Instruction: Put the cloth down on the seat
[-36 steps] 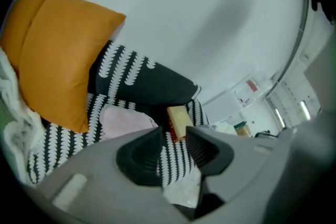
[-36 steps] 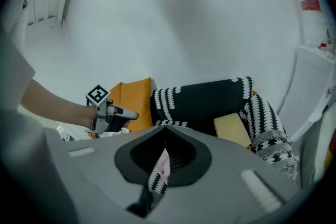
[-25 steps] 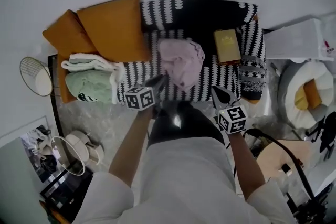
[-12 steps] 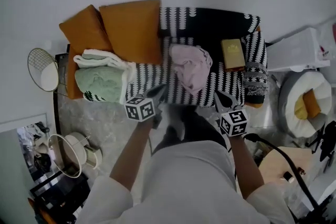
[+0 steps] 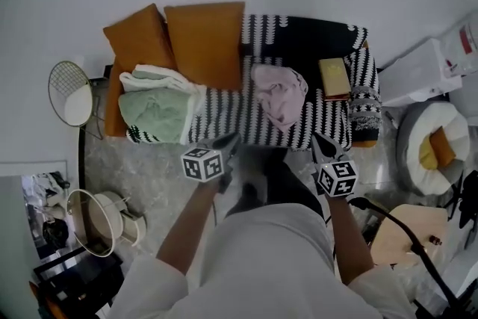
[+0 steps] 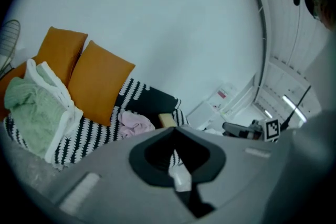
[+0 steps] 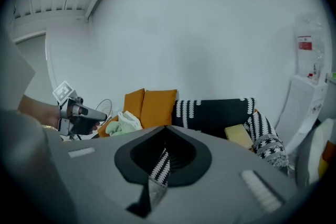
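A crumpled pink cloth [image 5: 279,95] lies loose on the black-and-white patterned sofa seat [image 5: 224,112]; it also shows in the left gripper view as the cloth [image 6: 134,122]. My left gripper [image 5: 230,141] hangs in front of the seat's edge, shut with nothing in it. My right gripper [image 5: 319,140] is level with it to the right, also shut and empty. Both are clear of the cloth. In the right gripper view the cloth is hidden behind the gripper's own body.
Two orange cushions [image 5: 203,41] lean at the sofa's back left above a folded green and white blanket [image 5: 157,110]. A yellow box [image 5: 334,77] and a patterned bolster [image 5: 364,108] sit at the right end. A fan [image 5: 69,92] stands left; a round pet bed [image 5: 437,142] and wooden stool [image 5: 407,231] right.
The view has pulled back from the sofa and both grippers have drawn away from the pink cloth, which stays on the seat.
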### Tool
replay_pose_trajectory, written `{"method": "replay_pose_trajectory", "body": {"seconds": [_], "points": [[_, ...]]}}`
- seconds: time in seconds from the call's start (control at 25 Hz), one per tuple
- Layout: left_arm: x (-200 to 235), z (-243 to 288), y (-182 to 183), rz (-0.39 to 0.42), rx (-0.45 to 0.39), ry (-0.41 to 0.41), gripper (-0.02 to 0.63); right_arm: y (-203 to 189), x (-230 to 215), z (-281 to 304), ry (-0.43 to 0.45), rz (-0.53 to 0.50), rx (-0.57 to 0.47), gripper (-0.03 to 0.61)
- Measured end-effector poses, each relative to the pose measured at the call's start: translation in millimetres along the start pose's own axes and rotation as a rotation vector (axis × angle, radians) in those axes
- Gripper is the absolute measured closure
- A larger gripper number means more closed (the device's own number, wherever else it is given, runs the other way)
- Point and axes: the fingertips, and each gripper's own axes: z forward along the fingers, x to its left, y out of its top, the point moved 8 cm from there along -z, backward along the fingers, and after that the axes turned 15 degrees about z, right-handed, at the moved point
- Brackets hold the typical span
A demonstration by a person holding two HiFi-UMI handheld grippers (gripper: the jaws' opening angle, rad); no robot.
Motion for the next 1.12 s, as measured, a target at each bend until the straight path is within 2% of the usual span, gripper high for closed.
{"method": "replay_pose_trajectory", "body": {"seconds": [0.32,0.48,0.64,0.84,1.12], "points": [[-40.7,-77.0,-22.7,0.014,-0.058,-0.097,0.612,-30.0,49.0,-69.0,-0.029,0.015,-0.075,0.575],[-70.9,-102.5,-22.4,0.039,-0.079,-0.148,0.612,-37.7,64.8,-108.5,-0.032,0.038,-0.102,0.575],[-96.5,-115.2,-23.4,0.07,-0.071,-0.161,0.612,-42.4,72.5,-140.6,-0.027,0.061,-0.129,0.575],[-125.5,-122.6,-27.3,0.074,-0.093,-0.149,0.613,-40.4,64.4,-166.2,-0.007,0.05,-0.149,0.575],[-170.7,-114.9,-30.6,0.08,-0.145,-0.115,0.612,-29.2,26.5,-203.9,0.033,0.005,-0.136,0.575]]}}
